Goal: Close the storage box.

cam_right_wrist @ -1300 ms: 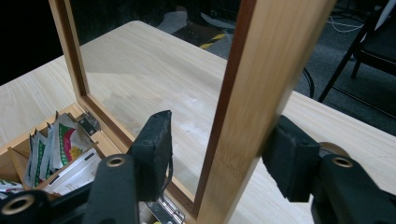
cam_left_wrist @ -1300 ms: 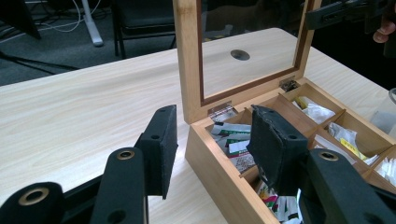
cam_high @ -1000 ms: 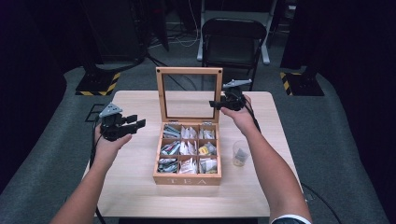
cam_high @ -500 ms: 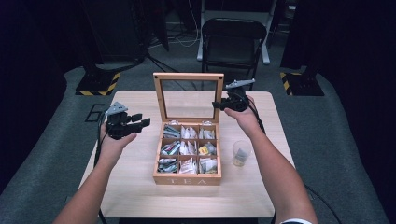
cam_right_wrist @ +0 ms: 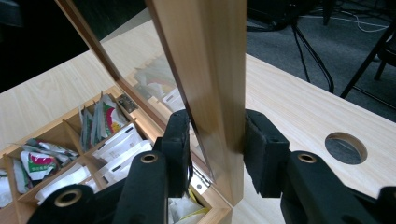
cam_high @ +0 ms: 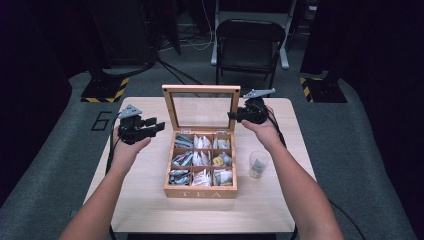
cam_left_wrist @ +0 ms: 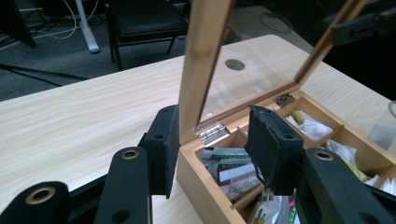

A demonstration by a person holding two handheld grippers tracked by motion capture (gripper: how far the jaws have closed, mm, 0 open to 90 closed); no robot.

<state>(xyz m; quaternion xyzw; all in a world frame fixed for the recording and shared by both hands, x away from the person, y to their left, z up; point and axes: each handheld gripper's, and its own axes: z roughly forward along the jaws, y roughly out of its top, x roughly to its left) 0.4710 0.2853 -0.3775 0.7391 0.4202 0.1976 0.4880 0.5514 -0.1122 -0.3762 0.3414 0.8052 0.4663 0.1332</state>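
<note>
While both hands hover over the table [cam_high: 150, 200], the wooden tea box [cam_high: 201, 191] stands between the two grippers with its glass lid [cam_high: 201, 111] raised nearly upright.

The left gripper [cam_high: 146, 131] sits just left of the box's back left corner. Its jaws have just been closing, yet in the left gripper view [cam_left_wrist: 212, 151] they stand apart: the lid's left frame post and the box corner lie between them, one pad just beside the post's outer face, the other pad hanging inside over the nearest compartment. I cannot tell whether either pad touches the wood.

The right gripper [cam_high: 236, 115] is at the lid's right frame post, about midway up it. In the right gripper view [cam_right_wrist: 217, 151] that post stands between its jaws; the jaws have just been closing, and the pads lie close against both faces of the post, with a thin gap seeming to remain on the outer side. Whether they press is not clear.

Tea bags [cam_high: 202, 159] fill the compartments, below and toward the person from both grippers. A clear cup [cam_high: 258, 165] stands on the table beneath the right forearm, just beside the box's right wall.
</note>
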